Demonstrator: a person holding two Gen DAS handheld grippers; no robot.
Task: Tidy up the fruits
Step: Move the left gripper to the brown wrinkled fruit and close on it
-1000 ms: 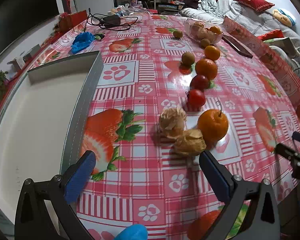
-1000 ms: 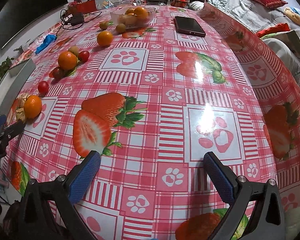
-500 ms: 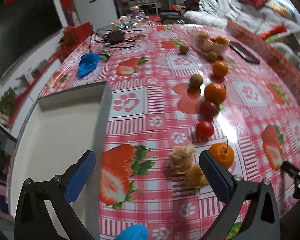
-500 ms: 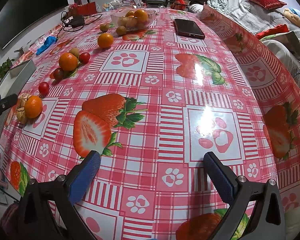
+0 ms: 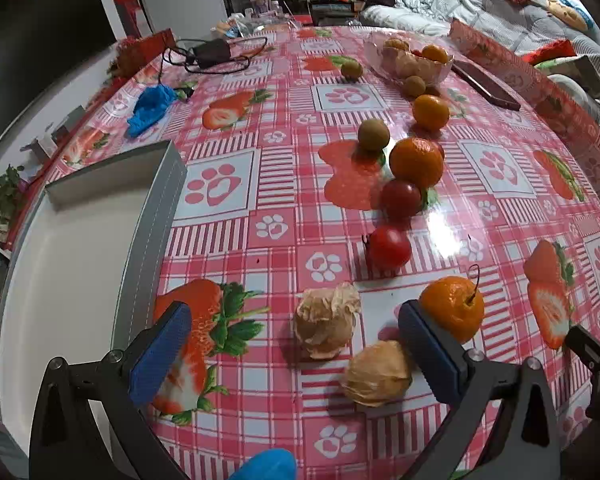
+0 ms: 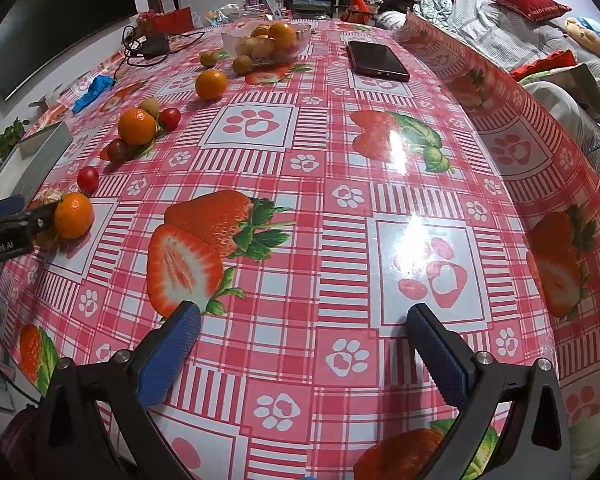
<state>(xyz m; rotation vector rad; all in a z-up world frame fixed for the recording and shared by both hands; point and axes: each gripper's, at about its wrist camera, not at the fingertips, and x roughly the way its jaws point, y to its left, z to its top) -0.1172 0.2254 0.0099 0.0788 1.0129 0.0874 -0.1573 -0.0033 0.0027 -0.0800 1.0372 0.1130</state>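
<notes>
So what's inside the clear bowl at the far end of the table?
The clear bowl holds oranges on top and smaller yellowish fruits below; whatever lies at the bottom is covered by them.

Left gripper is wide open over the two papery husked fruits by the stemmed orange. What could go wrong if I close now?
The left gripper spans both husked fruits, so it may crush them. Its right finger sits beside the stemmed orange, which could roll toward the nearby table edge.
</notes>
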